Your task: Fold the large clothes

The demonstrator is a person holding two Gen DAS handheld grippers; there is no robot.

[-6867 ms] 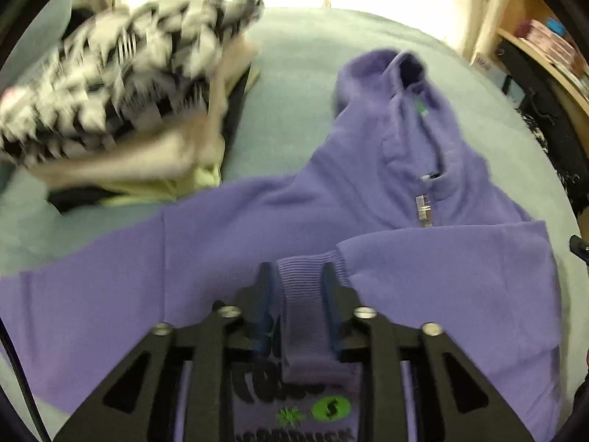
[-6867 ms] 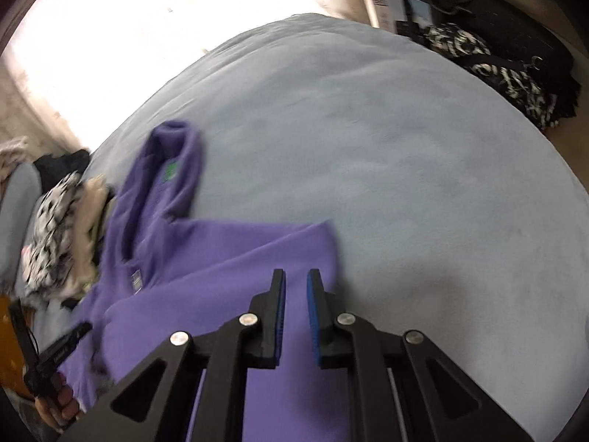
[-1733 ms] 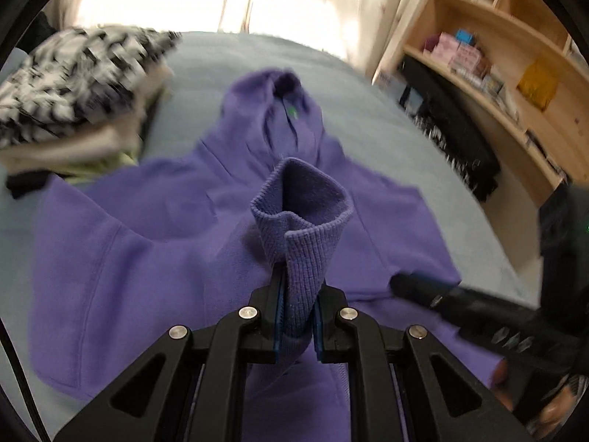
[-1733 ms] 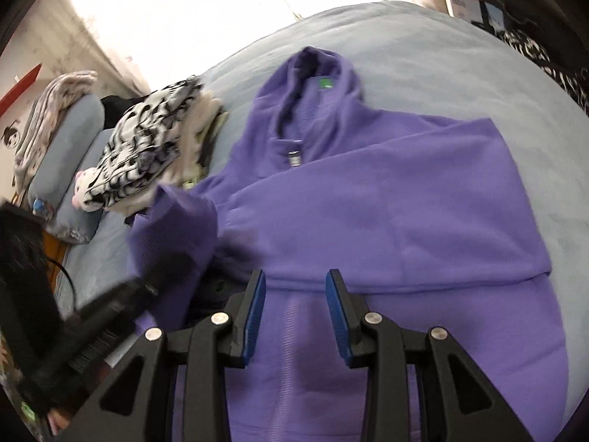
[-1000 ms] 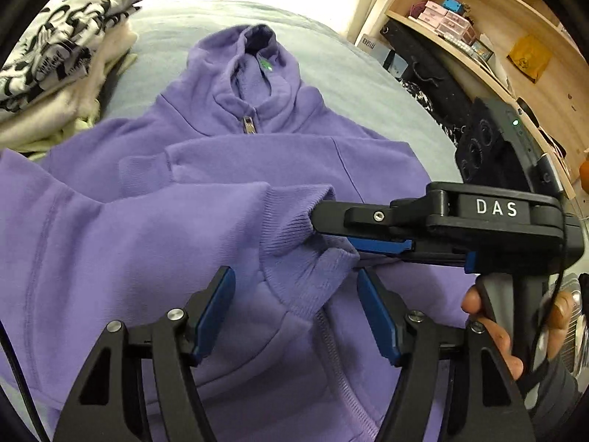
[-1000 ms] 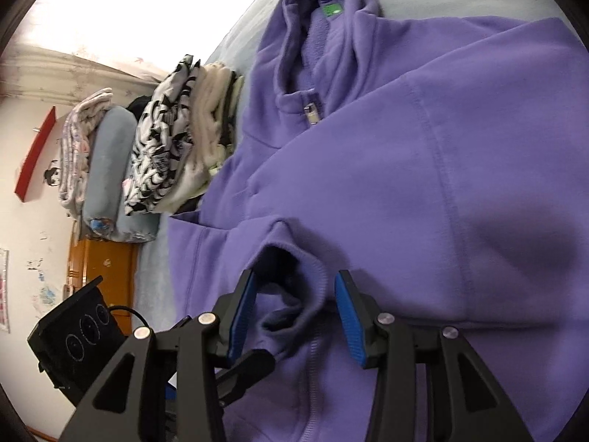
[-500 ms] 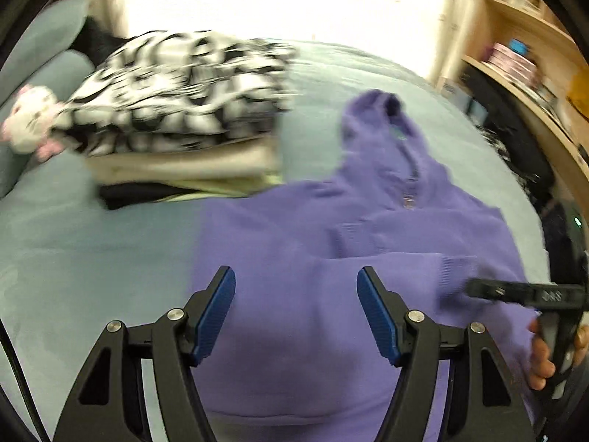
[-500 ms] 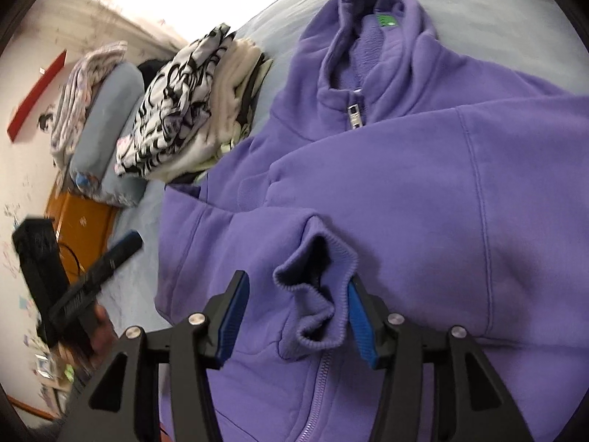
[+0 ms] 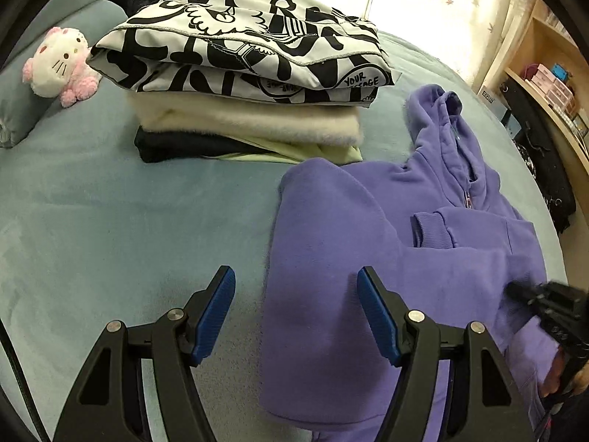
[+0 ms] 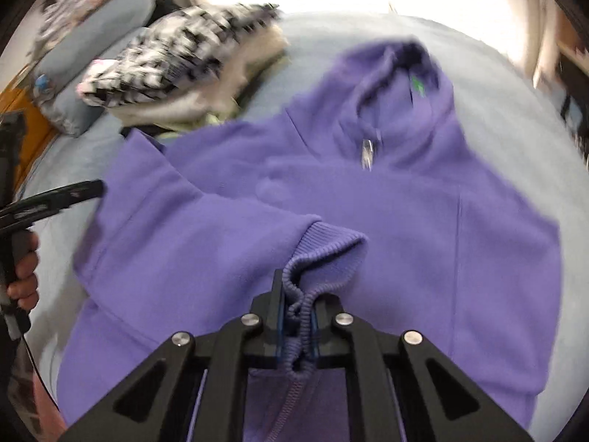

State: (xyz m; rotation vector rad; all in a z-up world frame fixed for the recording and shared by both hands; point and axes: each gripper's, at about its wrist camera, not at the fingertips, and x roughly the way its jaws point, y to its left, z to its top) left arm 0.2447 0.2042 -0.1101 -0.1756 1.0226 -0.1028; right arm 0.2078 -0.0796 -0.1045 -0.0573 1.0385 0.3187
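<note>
A purple zip hoodie [image 9: 368,243] lies front-up on the blue bed, hood towards the window; it also shows in the right wrist view [image 10: 423,221]. Both sleeves are folded in over the chest. My left gripper [image 9: 296,313] is open and empty, hovering over the hoodie's left edge. My right gripper [image 10: 296,316] is shut on the ribbed sleeve cuff [image 10: 327,250] near the zip, over the lower front. In the left wrist view the right gripper [image 9: 545,302] shows at the right edge.
A stack of folded clothes [image 9: 250,84] with a black-and-white printed top stands beyond the hoodie's left shoulder. A plush cat [image 9: 60,66] lies on a pillow at far left. Wooden shelves [image 9: 552,84] stand to the right of the bed [image 9: 110,221].
My left gripper let go of the sleeve cuff and swung left, open. My right gripper moved in around the cuff and has closed on it.
</note>
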